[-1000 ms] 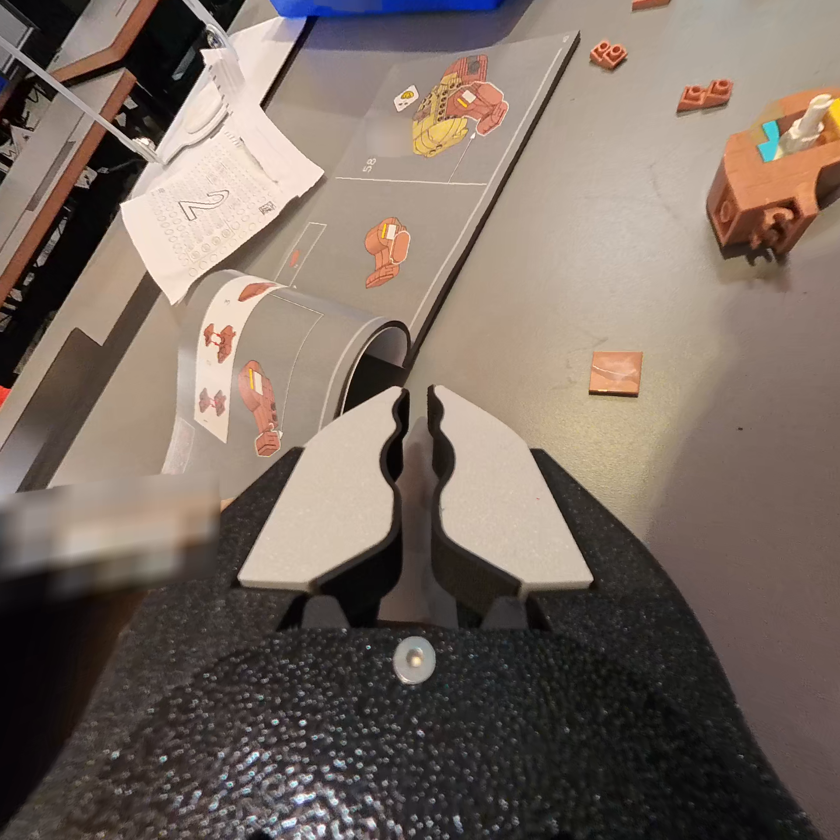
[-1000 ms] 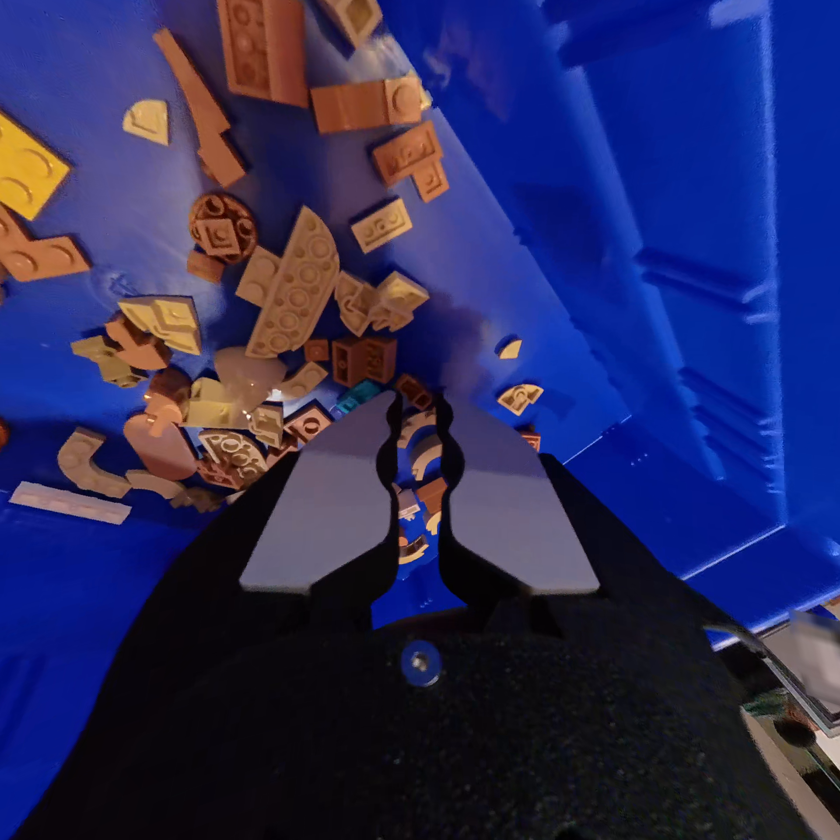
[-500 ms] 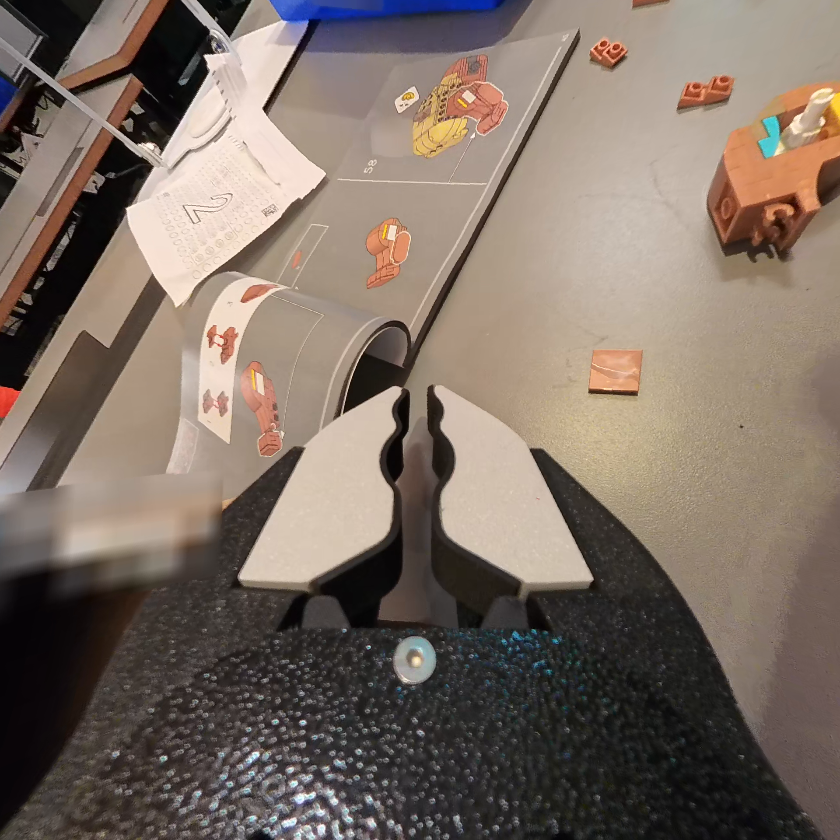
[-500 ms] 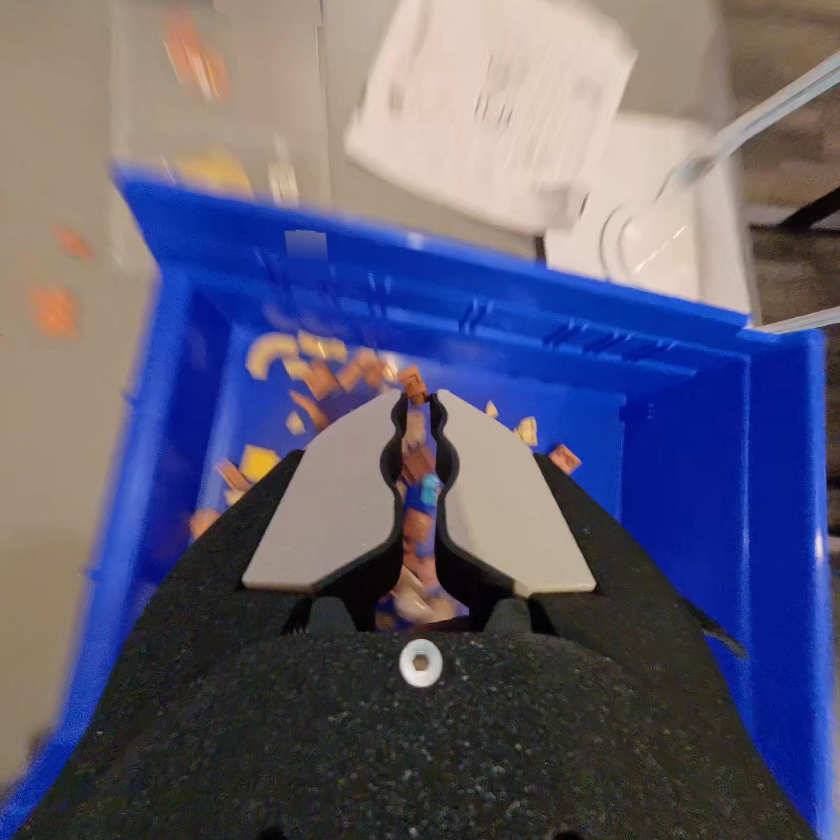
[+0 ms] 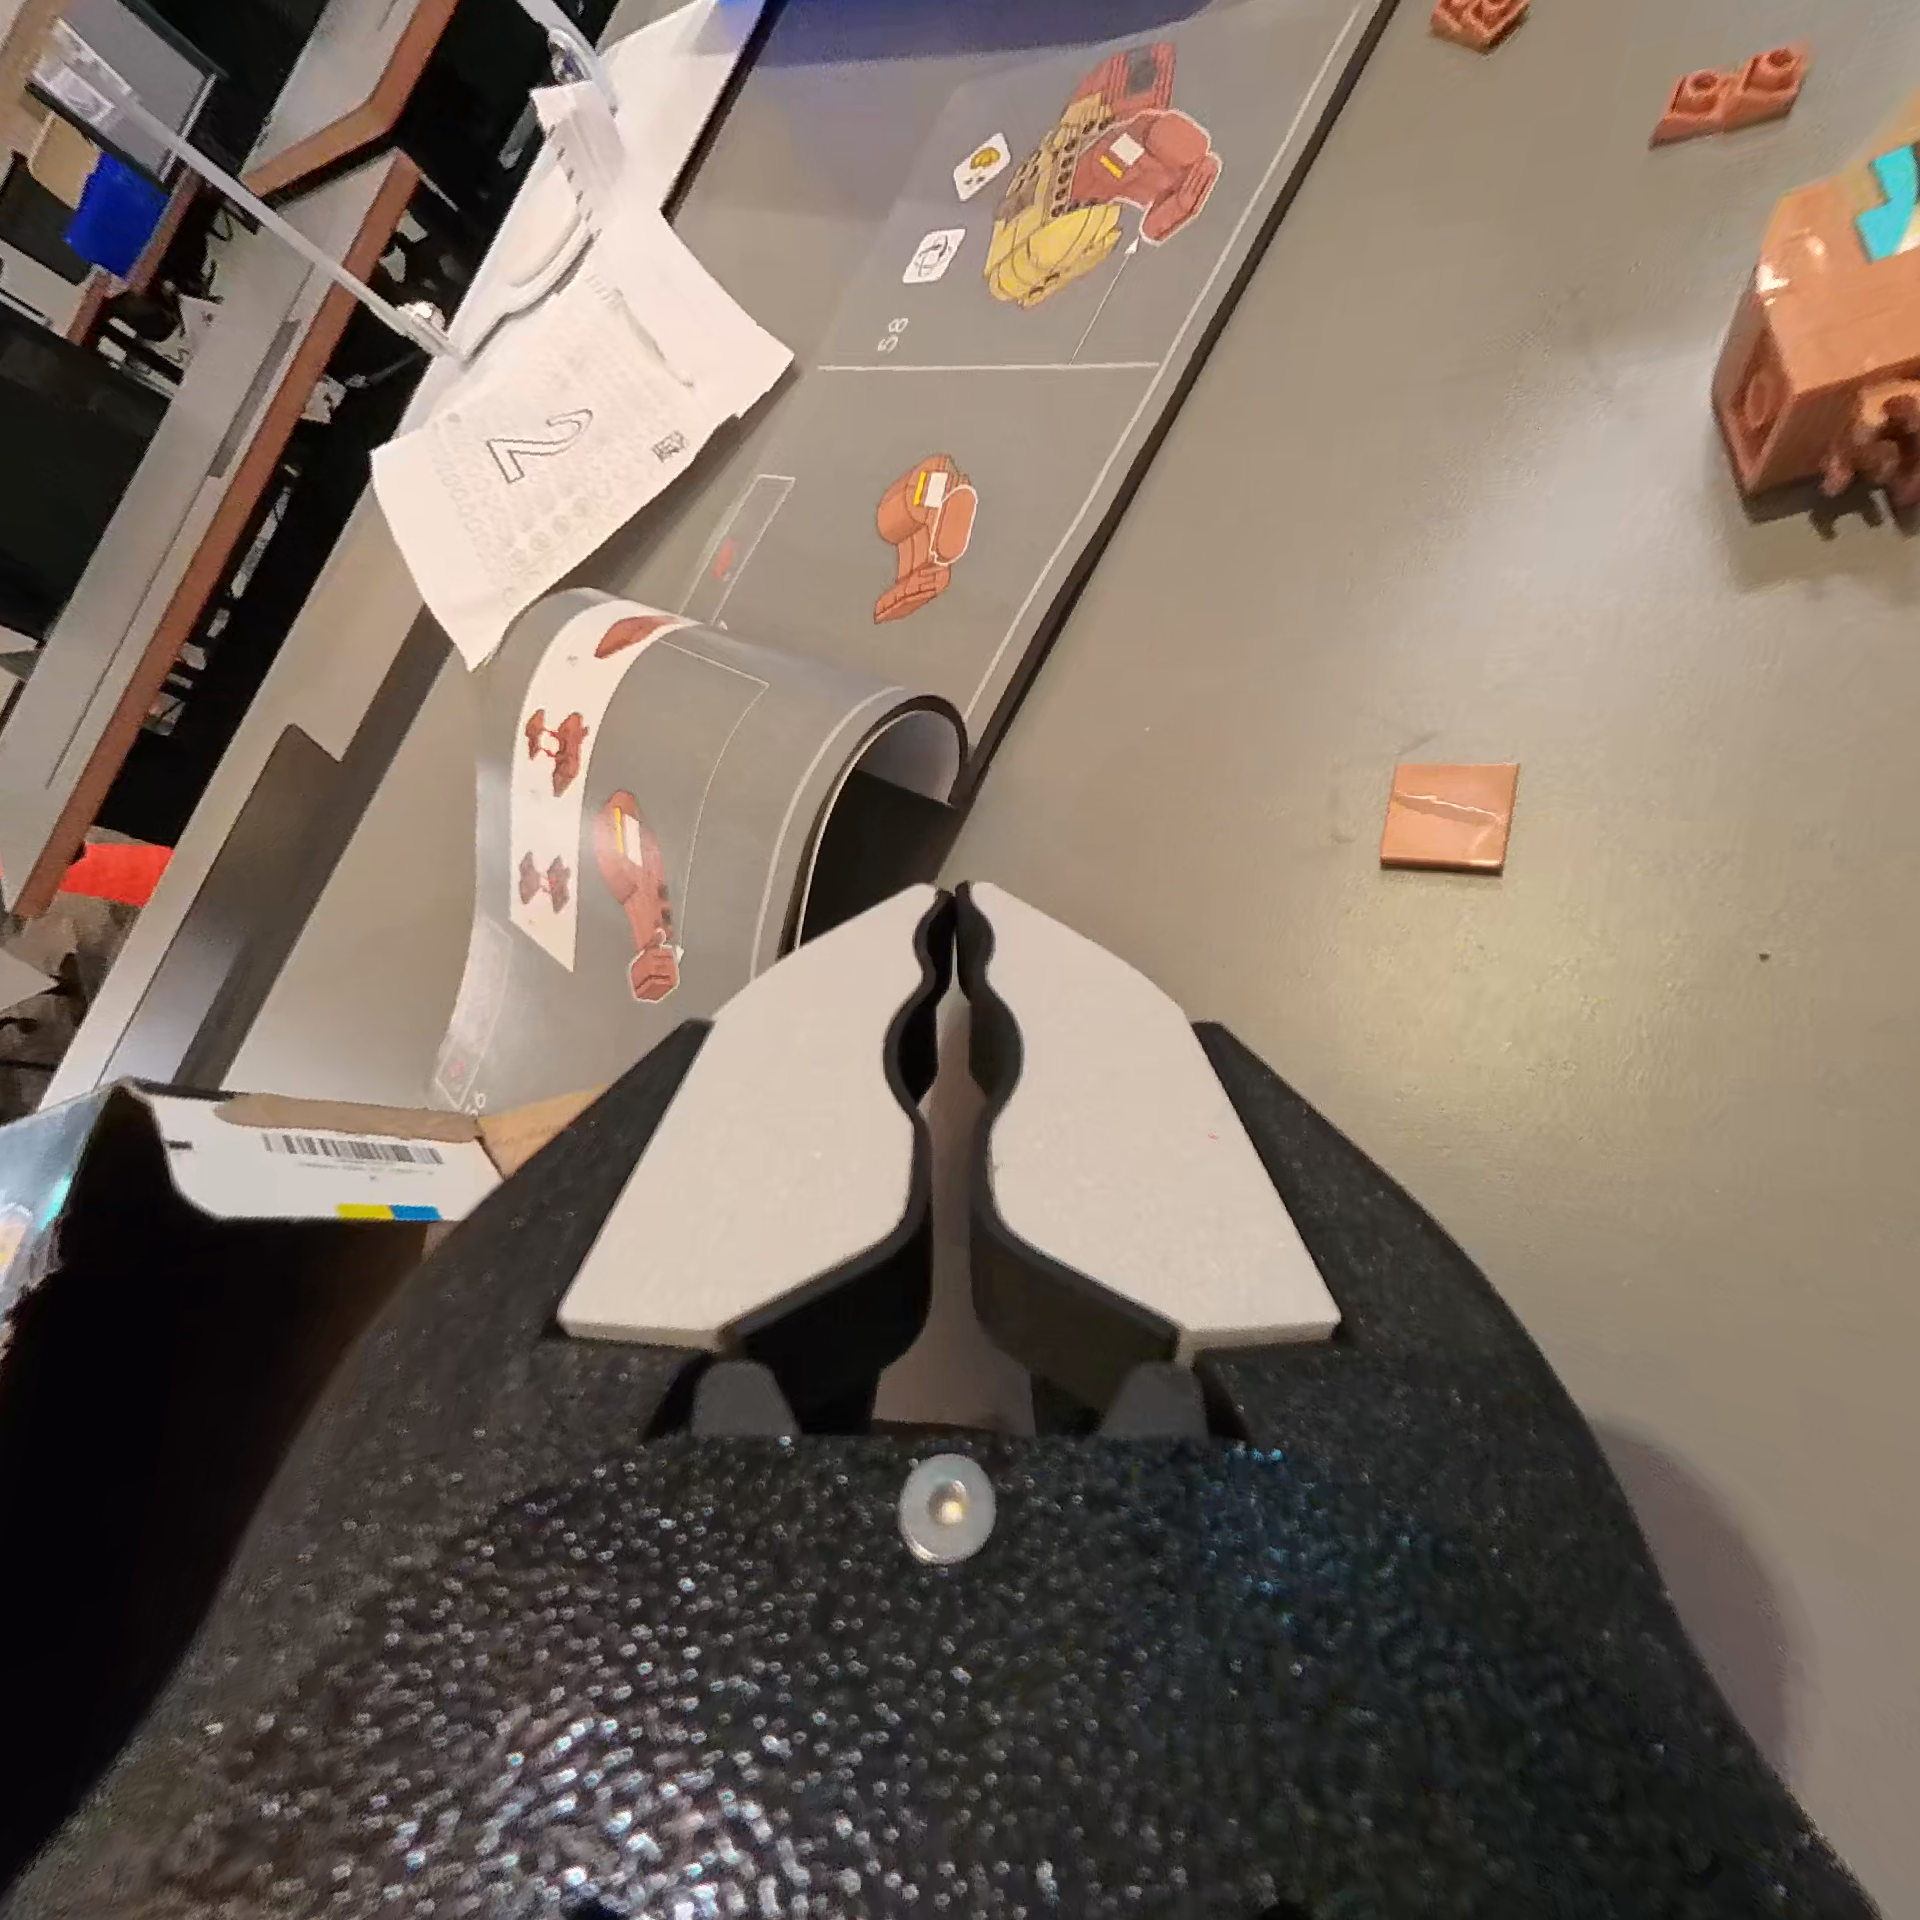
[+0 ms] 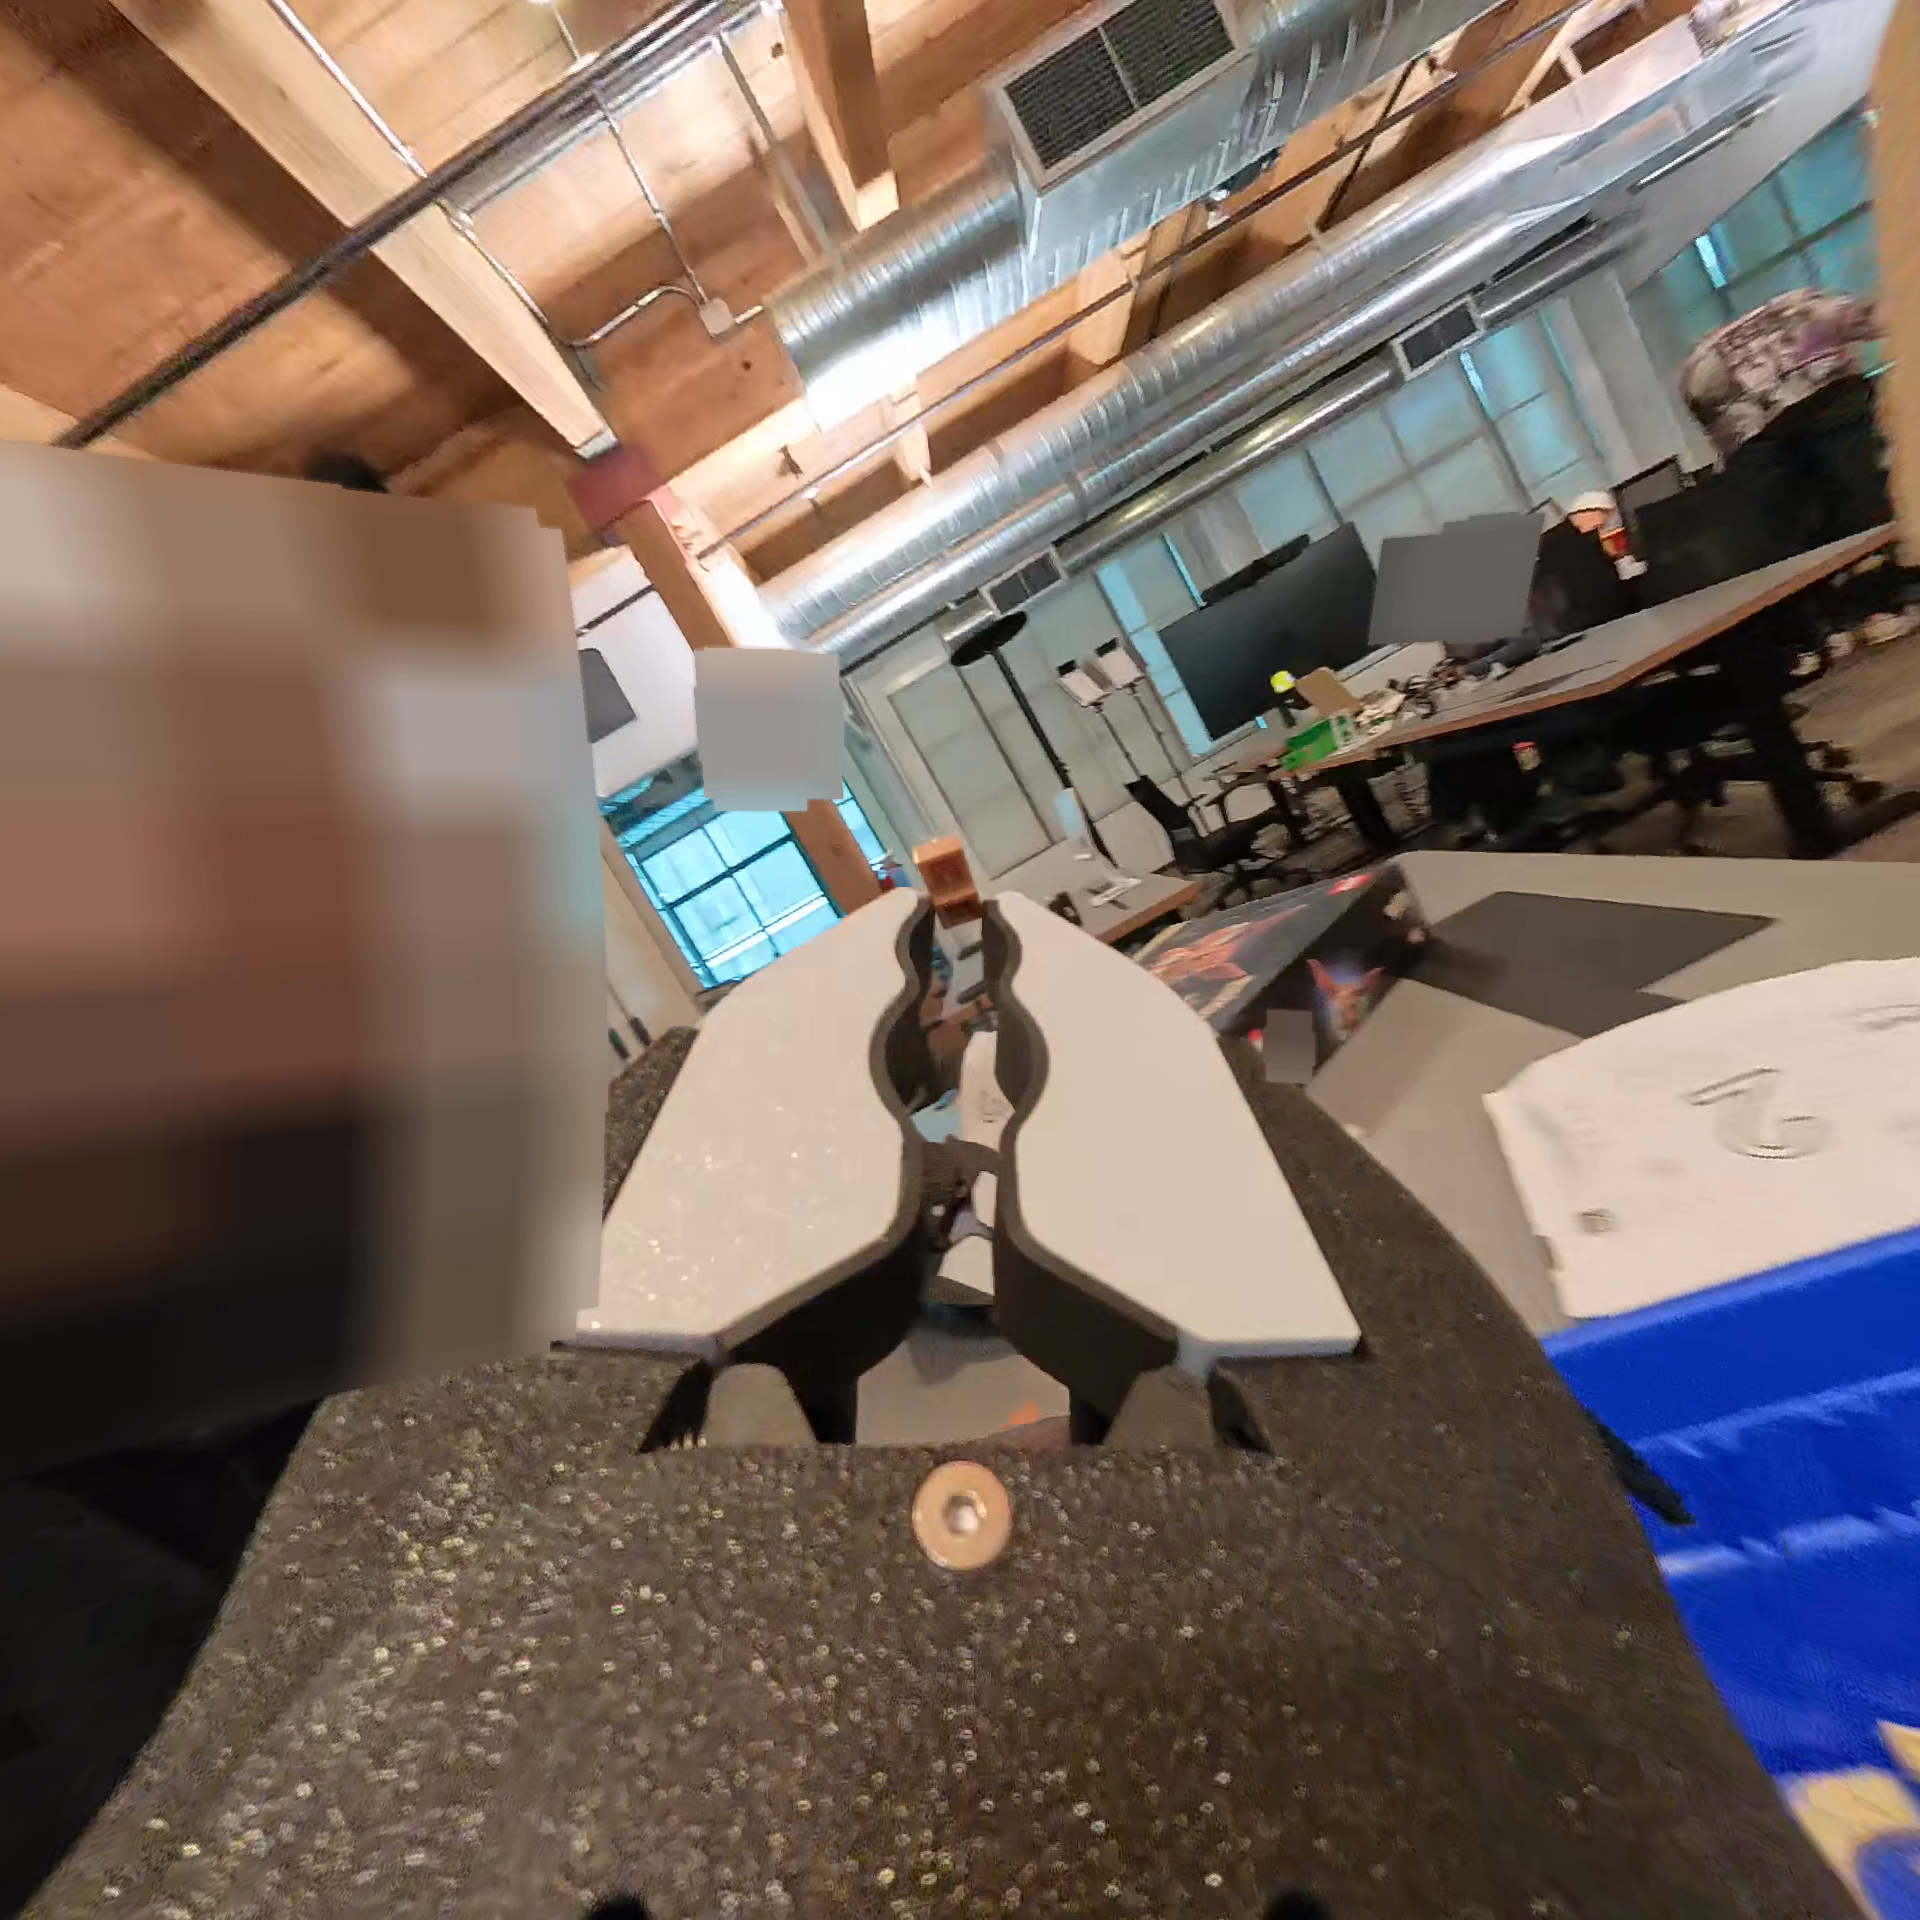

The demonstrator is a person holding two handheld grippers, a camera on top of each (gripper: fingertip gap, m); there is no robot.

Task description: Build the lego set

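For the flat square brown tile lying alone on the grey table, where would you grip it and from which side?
The brown square tile lies flat and smooth-topped on the table, clear of other pieces. Probably best to come from straight above with the jaws astride two opposite side edges; its thin profile leaves little else to pinch.

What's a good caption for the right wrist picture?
The right gripper lifts a small brown brick high above the blue bin.

Brown brick model (image 5: 1829,343) cut off at right edge; blue bin (image 6: 1766,1507) cropped.
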